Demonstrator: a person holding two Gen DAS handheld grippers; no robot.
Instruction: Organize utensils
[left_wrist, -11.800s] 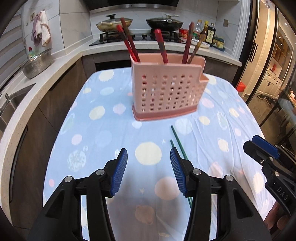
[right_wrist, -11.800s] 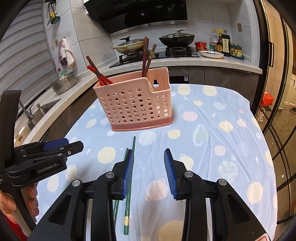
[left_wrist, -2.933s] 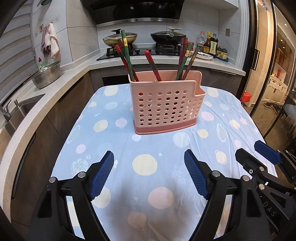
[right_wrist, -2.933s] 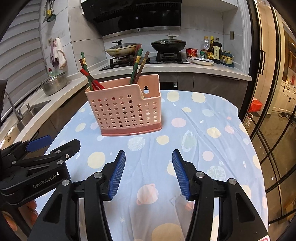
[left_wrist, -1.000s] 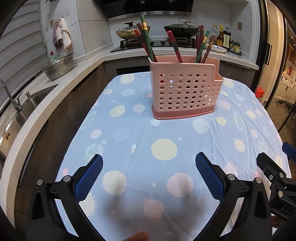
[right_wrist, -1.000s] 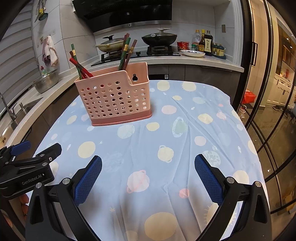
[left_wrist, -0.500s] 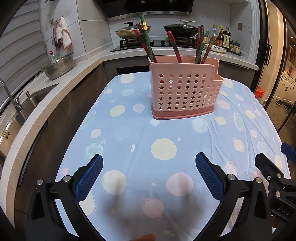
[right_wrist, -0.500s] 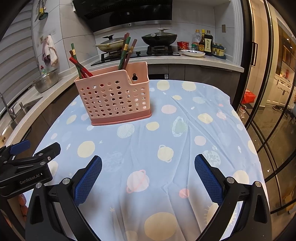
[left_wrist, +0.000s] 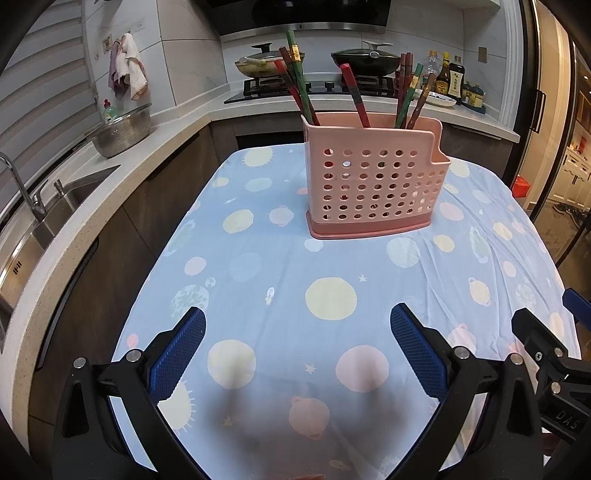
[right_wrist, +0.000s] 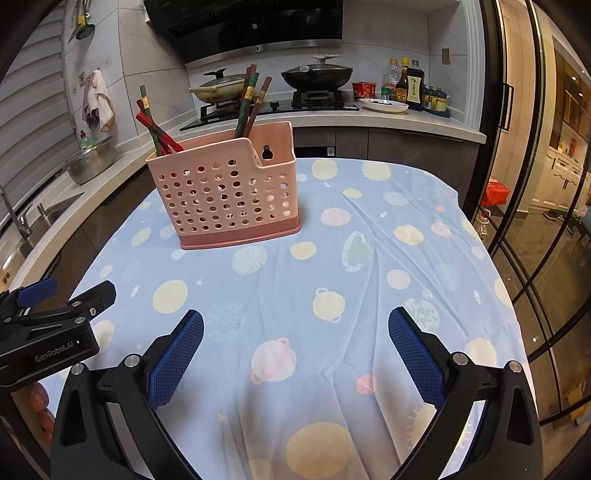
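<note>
- Green chopsticks that lay loose on the tablecloth (left_wrist: 280, 266) in the earliest frames are gone from it; they stand now in the pink perforated utensil holder (left_wrist: 373, 184) with the red and brown chopsticks (left_wrist: 354, 94).
- Both grippers sit further back from the holder than before, low over the near edge of the table.
- Left gripper (left_wrist: 297, 354): jaws spread wide, holding nothing. Right gripper (right_wrist: 295, 350): likewise released and empty.
- No utensil shows on the cloth in either view, so the sorting looks finished, in my judgement.
- Risk from here: the chopsticks lean outward well above the rim, so a careless pass of either gripper could knock them or tip the light holder; dragging the wrinkled cloth could also shift it.
- Writing: "GenRobot.AI" reads on the left gripper's body in the right wrist view; "DAS" shows on the right gripper's body in the left wrist view. Bottle labels by the stove are too small to read.
</note>
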